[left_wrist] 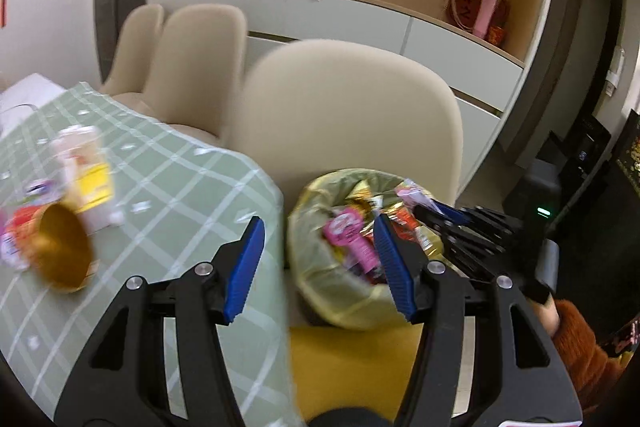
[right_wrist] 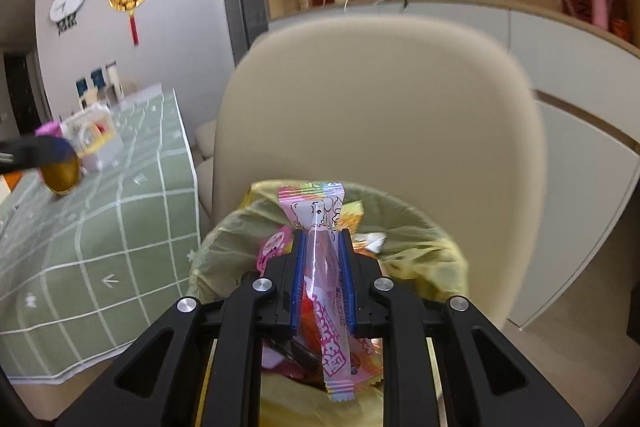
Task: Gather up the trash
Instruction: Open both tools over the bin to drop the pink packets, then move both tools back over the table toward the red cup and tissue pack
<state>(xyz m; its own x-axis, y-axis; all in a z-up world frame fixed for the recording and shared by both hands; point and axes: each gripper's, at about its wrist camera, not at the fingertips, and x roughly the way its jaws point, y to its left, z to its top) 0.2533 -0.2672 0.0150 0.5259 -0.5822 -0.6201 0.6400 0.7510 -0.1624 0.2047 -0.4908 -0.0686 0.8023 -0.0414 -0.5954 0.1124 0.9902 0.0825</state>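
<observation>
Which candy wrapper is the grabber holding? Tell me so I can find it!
Find the big beige chair, then the bin with the yellow bag in front of it. Right above the bin, the right gripper pinches a long pink wrapper. Only this one stands upright with a rainbow-striped top; the others lie crumpled inside.

Each claw is black plastic with two flat blue ribbed pads (left_wrist: 246, 263) at the fingertips. Round silver screws (right_wrist: 264, 284) sit just behind the pads. Behind the right claw (left_wrist: 430, 215), a fuzzy rust-orange sleeve (left_wrist: 580, 347) shows.
</observation>
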